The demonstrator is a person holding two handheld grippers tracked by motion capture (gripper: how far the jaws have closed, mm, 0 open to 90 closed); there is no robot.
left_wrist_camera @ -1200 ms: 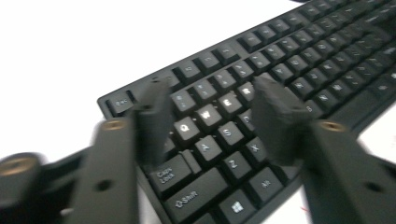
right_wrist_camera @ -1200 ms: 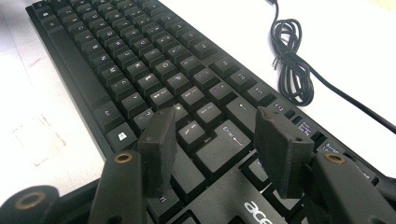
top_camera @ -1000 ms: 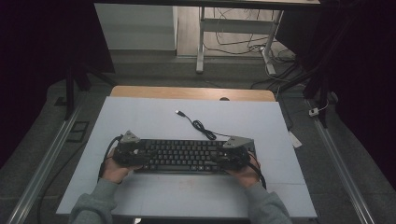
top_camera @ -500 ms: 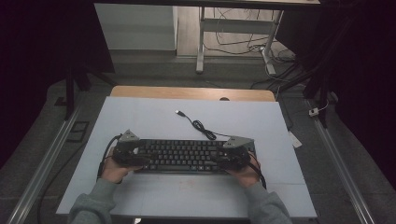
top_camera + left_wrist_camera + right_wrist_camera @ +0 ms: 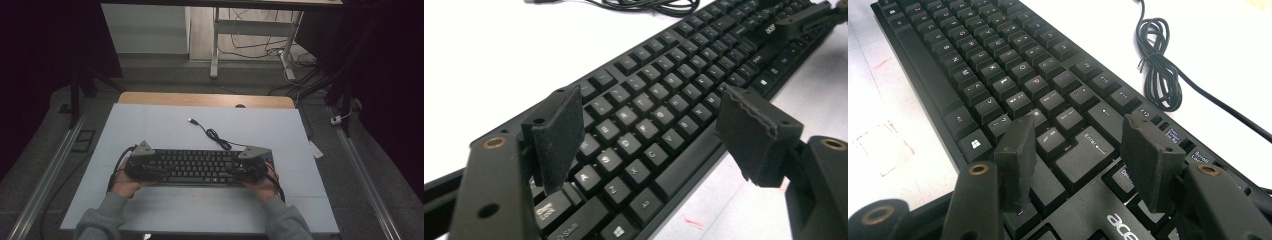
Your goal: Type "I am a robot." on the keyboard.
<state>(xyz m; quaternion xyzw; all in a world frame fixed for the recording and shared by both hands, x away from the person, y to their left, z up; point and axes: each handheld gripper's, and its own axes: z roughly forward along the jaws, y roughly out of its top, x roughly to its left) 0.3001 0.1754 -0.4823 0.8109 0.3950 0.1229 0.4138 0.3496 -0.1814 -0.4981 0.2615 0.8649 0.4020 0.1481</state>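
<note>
A black keyboard [image 5: 197, 166] lies flat on the white table [image 5: 150, 125], lengthwise across the near half, with one gripper at each end; its cable [image 5: 215, 135] runs from the far edge toward the middle of the table, gathered into a small coil, and ends in a plug [image 5: 192, 120] lying loose on the surface. The left gripper [image 5: 649, 125] sits over the left end of the keyboard; its jaws stand wide apart above the letter keys, one pad over the far rows and the other out past the near edge, and they have just been closing slightly from their widest; no pad presses on anything, so the gripper holds nothing. The right gripper [image 5: 1075, 150] sits over the right end, by the enter key; its jaws are parted with the pads just above the keys; whether a pad tip touches a key cannot be told from this angle, but nothing is clamped between them. In the high view the left gripper [image 5: 142, 162] and the right gripper [image 5: 252, 162] each rest in a hand, with grey sleeves [image 5: 102, 220] entering from the near edge.
</note>
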